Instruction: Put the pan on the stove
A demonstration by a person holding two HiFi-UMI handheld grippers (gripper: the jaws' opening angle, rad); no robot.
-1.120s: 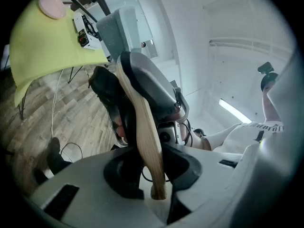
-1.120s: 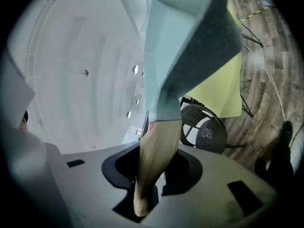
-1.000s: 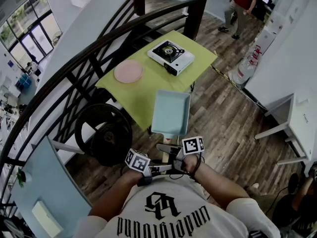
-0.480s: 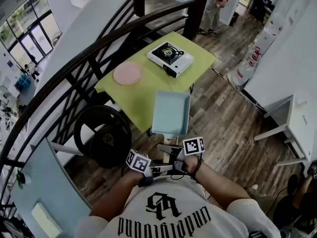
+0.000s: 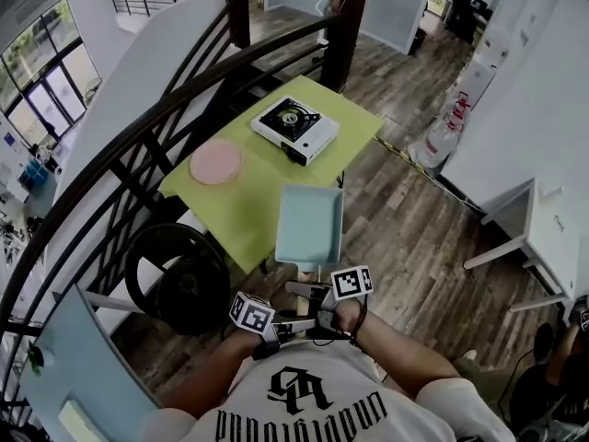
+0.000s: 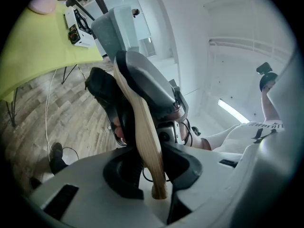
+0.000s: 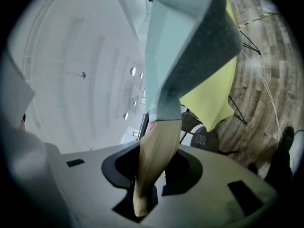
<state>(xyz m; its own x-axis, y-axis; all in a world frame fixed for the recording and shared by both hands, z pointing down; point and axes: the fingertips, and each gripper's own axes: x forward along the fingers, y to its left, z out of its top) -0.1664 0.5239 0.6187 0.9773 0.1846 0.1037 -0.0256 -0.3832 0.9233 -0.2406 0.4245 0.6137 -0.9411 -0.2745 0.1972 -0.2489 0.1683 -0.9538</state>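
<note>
A light-blue rectangular pan [image 5: 310, 224] with a wooden handle [image 5: 305, 277] hangs in the air over the near edge of the yellow-green table [image 5: 248, 205]. My right gripper [image 5: 311, 293] is shut on the handle close to the pan, and my left gripper [image 5: 293, 323] is shut on the handle's end. In the left gripper view the wooden handle [image 6: 142, 137] runs up between the jaws of my left gripper [image 6: 154, 177]. The right gripper view shows the handle [image 7: 153, 158] clamped in my right gripper [image 7: 151, 177] below the pan [image 7: 185, 46]. The white single-burner stove [image 5: 294, 128] stands at the table's far end, apart from the pan.
A pink plate [image 5: 215, 162] lies on the table's left side. A dark stair railing [image 5: 138, 109] and a black round seat [image 5: 175, 270] are on the left. A white desk [image 5: 534, 238] stands at the right over wooden floor.
The table, stove and pan have slid left and lower in the head view as the view shifted. The walking person at the top has nearly left the frame. Both grips hold unchanged.
</note>
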